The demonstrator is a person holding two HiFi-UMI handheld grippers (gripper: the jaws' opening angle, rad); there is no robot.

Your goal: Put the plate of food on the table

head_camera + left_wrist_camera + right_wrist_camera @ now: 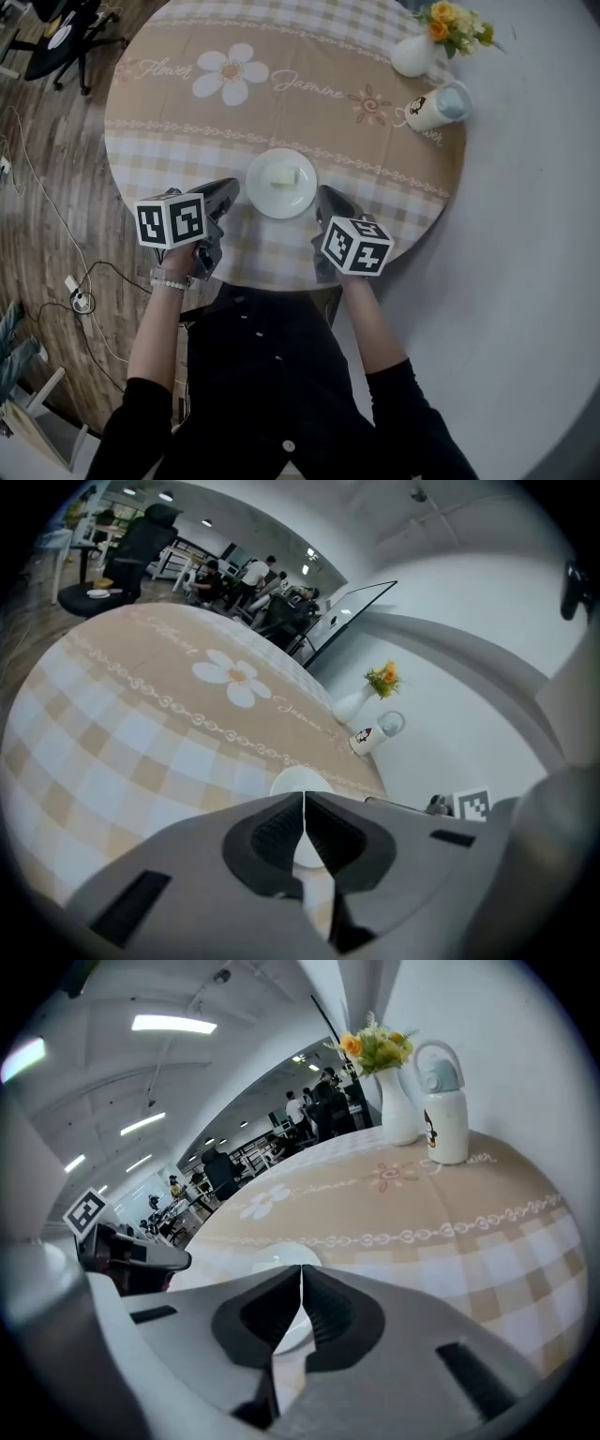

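Plate on the table holds a pale food block; left tongs at its 9 o'clock, right tongs at 3 o'clock; both closed, empty.

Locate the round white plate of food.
In the head view, the white plate sits at the near edge of the cloth-covered table, between the left gripper and right gripper.

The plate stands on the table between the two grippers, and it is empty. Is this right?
Not quite. The plate is not empty: a pale piece of food lies on it, as the head view shows. The rest holds: it stands on the table between the left gripper and the right gripper.
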